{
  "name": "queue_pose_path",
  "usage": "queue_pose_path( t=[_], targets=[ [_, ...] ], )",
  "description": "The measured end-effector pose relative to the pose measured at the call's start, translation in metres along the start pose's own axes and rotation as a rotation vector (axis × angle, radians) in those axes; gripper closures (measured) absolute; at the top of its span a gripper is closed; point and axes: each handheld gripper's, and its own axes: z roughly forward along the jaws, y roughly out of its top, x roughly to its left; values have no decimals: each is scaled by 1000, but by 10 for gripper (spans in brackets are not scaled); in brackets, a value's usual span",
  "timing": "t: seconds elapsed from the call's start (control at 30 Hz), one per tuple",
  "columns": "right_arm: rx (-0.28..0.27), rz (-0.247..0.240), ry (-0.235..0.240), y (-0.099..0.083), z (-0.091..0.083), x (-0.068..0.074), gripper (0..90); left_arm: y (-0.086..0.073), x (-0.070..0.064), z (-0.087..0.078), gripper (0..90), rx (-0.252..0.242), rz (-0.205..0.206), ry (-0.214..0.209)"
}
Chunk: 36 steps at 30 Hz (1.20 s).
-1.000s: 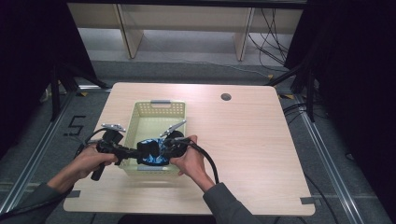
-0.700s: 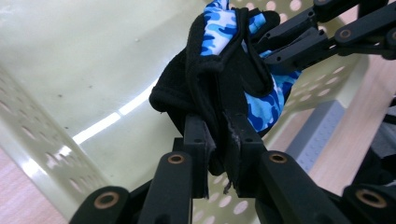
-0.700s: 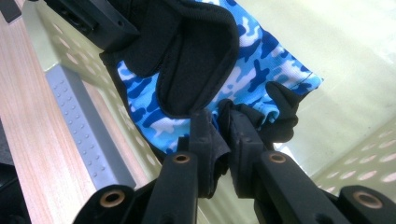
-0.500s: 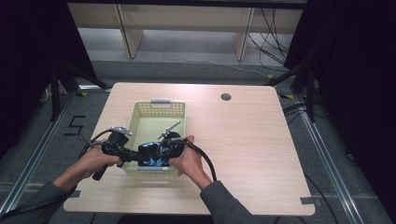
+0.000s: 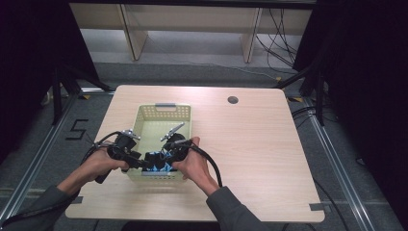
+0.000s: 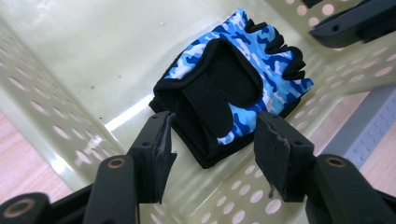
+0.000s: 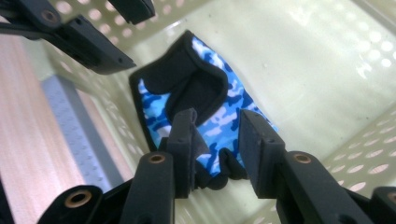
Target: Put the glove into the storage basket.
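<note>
One basket [image 5: 161,111], pale green with perforated walls, stands on the desk [image 5: 260,144] left of centre in the high view. One thing lies in it: a fingerless glove [image 6: 233,88] in blue camouflage with black trim, flat on the floor of the basket at its near end, close to the near wall.

In the high view the glove [image 5: 166,166] shows as a blue patch between the two claws, low in the frame. The left claw [image 5: 150,162] comes in over the basket's left wall, the right claw [image 5: 163,153] from the near right, and both point down into the near end.

In the left gripper view the glove's long axis runs from lower left to upper right: the black cuff end lies toward the bottom, just ahead of the jaws, and the short finger stubs point to the upper right. The left claw [image 6: 212,154] is released, its jaws spread wide and apart from the glove.

In the right gripper view the glove [image 7: 210,116] runs the other way, finger stubs at the bottom by the jaws and cuff toward the upper left. The right claw [image 7: 217,149] is also released, jaws parted to either side of the finger end, not closed on it.
</note>
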Motion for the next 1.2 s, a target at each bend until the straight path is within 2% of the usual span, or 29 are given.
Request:
queue_pose_path(
  t=[0.07, 0.13, 0.2, 0.27, 0.3, 0.33, 0.37, 0.4, 0.47, 0.5, 0.53, 0.63, 0.7, 0.73, 0.83, 0.9, 0.93, 1.0, 1.03, 1.1, 1.2],
  targets=[
    [-12, -9, 4, 0, -3, -1, 660, 0, 1, -1, 443, -3, 16, 10],
    [-26, -11, 2, -1, -6, -3, 641, 1, 0, -3, 416, 2, 7, 34],
    [-44, -4, 7, -1, -10, -6, 629, 1, 0, -8, 401, 3, 6, 36],
    [-63, 13, 11, -2, -14, -8, 618, 1, 0, -12, 398, -9, 4, 41],
    [-72, 19, 13, -3, -17, -10, 611, 1, 0, -13, 394, -31, -10, 50],
    [-79, 30, 15, -4, -20, -11, 604, 1, 0, -16, 393, -26, 0, 44],
    [-101, 27, 15, -5, -23, -13, 599, 1, -1, -17, 382, -37, -10, 47],
    [-105, 46, 21, -6, -26, -14, 596, 1, -3, -17, 374, -44, -19, 50],
    [-122, 48, 27, -7, -30, -16, 587, 1, -4, -19, 362, -31, 17, 65],
    [-140, 40, 23, -9, -32, -18, 574, 1, -4, -19, 356, -43, 9, 61],
    [-134, 51, 26, -10, -35, -18, 568, 1, -4, -19, 356, -61, -8, 51],
    [-142, 33, 17, -16, -39, -21, 547, 0, -5, -21, 338, -61, -10, 41],
    [-157, 52, 24, -19, -40, -21, 536, -1, -7, -21, 327, -71, -13, 40],
    [-140, 61, 22, -20, -43, -22, 528, -1, -8, -23, 323, -80, -20, 42],
    [-163, 61, 9, -26, -48, -28, 493, 0, -10, -27, 306, -109, -23, 32],
    [-187, 79, 4, -31, -50, -30, 475, 0, -12, -28, 290, -125, -42, 23],
    [-180, 81, 3, -31, -53, -31, 470, -1, -14, -28, 284, -131, -46, 19],
    [-195, 89, -1, -35, -57, -34, 456, 0, -18, -29, 282, -145, -48, 22],
    [-202, 73, -2, -36, -59, -36, 449, 0, -20, -30, 282, -148, -46, 18],
    [-216, 70, -5, -39, -62, -39, 440, 1, -24, -31, 281, -166, -35, 6],
    [-216, 101, -14, -44, -68, -39, 434, 1, -32, -33, 277, -180, -24, -5]
  ],
)
